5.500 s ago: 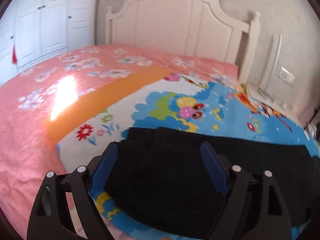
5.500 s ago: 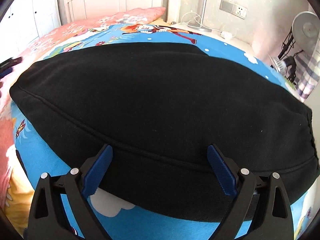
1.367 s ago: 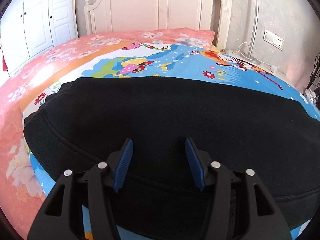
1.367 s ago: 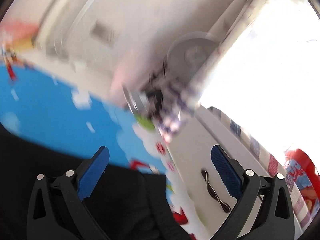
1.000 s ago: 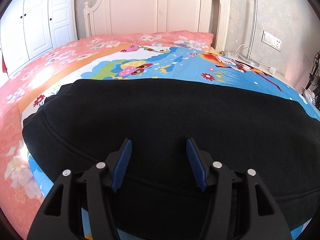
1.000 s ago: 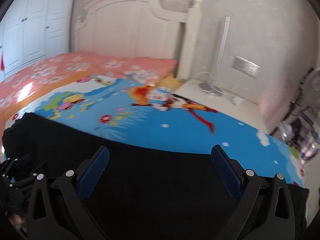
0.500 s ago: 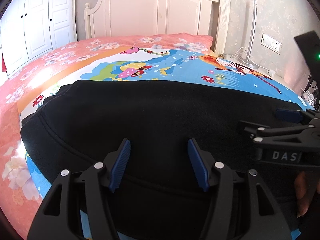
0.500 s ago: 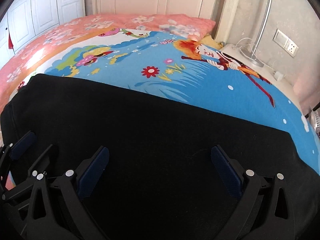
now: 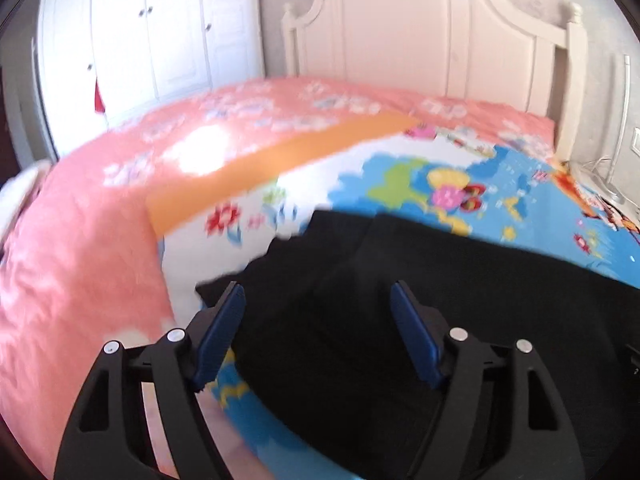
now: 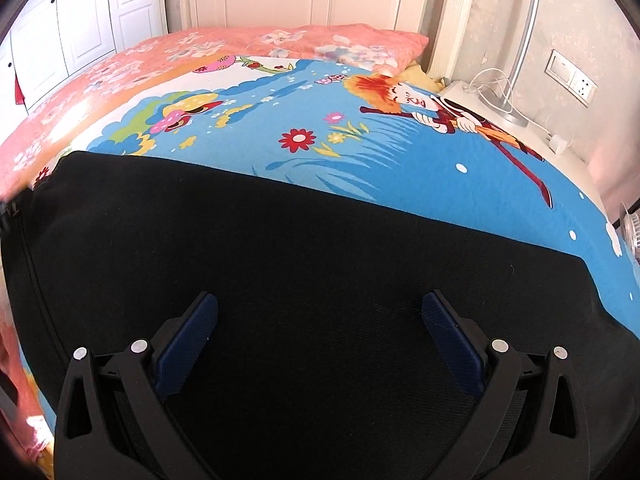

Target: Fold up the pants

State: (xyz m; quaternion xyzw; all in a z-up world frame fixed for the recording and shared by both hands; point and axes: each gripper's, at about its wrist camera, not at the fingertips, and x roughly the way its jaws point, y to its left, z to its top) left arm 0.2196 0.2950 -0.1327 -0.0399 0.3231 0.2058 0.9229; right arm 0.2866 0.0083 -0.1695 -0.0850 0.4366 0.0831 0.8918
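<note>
Right now I read this as the gap between folds: the black pants (image 10: 304, 280) lie flat on the cartoon bedsheet (image 10: 400, 152), already doubled into one broad band by the look of it, and neither gripper has cloth in it

My left gripper (image 9: 318, 312) hangs with its blue pads spread wide over the end of the pants farthest from the bedside lamp (image 10: 516, 52); the view is motion-blurred, but nothing sits between the pads. My right gripper (image 10: 320, 316) is likewise released, jaws wide, hovering over the middle of the pants

The long axis of the pants runs across the bed, roughly parallel to the white headboard (image 9: 436, 36), from the pink floral cover (image 9: 80, 240) side toward the lamp side. At the end away from the lamp I can make out loose, stepped edges, though blur keeps me from saying whether that is hems or waistband

Next, I judge, each gripper must pinch a corner of that end, catching every layer, then carry it along the axis toward the lamp-side end
</note>
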